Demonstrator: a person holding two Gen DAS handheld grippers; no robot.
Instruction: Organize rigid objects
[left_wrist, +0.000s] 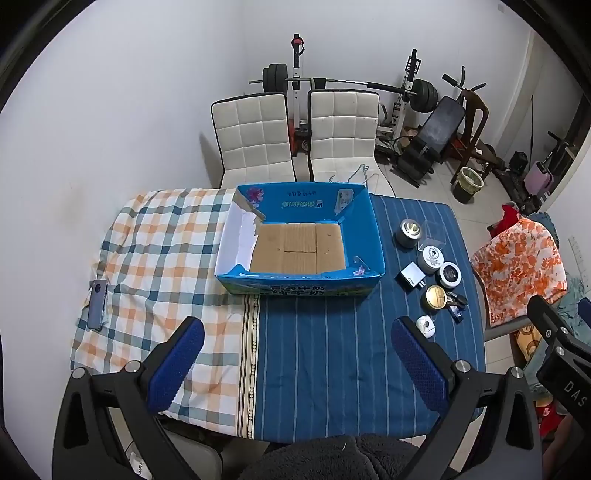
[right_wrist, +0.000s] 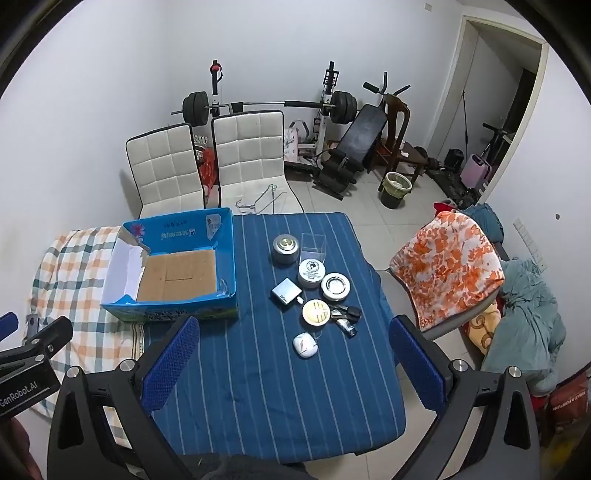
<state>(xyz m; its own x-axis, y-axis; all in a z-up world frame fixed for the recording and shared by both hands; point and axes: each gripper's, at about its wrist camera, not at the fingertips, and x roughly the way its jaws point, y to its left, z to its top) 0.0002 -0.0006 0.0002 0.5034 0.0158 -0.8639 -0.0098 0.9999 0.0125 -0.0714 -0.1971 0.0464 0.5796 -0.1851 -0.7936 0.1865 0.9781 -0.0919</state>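
Observation:
An open blue cardboard box (left_wrist: 369, 236) (right_wrist: 227, 251) with a bare brown bottom stands mid-table. To its right on the blue striped cloth lies a cluster of small rigid items: a metal tin (right_wrist: 285, 248), a clear plastic cube (right_wrist: 314, 245), a white jar (right_wrist: 311, 272), a round white tin (right_wrist: 335, 287), a silver charger (right_wrist: 285, 290), a gold-lidded tin (right_wrist: 316, 312), keys (right_wrist: 347, 317) and a white earbud case (right_wrist: 305, 345). My left gripper (left_wrist: 297, 363) is open and empty, above the table's near edge. My right gripper (right_wrist: 293, 363) is open and empty, just short of the earbud case.
A phone (left_wrist: 98, 304) lies on the checked cloth at the far left. Two white chairs (left_wrist: 295, 136) stand behind the table. A chair draped with orange floral cloth (right_wrist: 447, 258) is at the right. Gym equipment and a bin (right_wrist: 395, 188) are on the floor behind.

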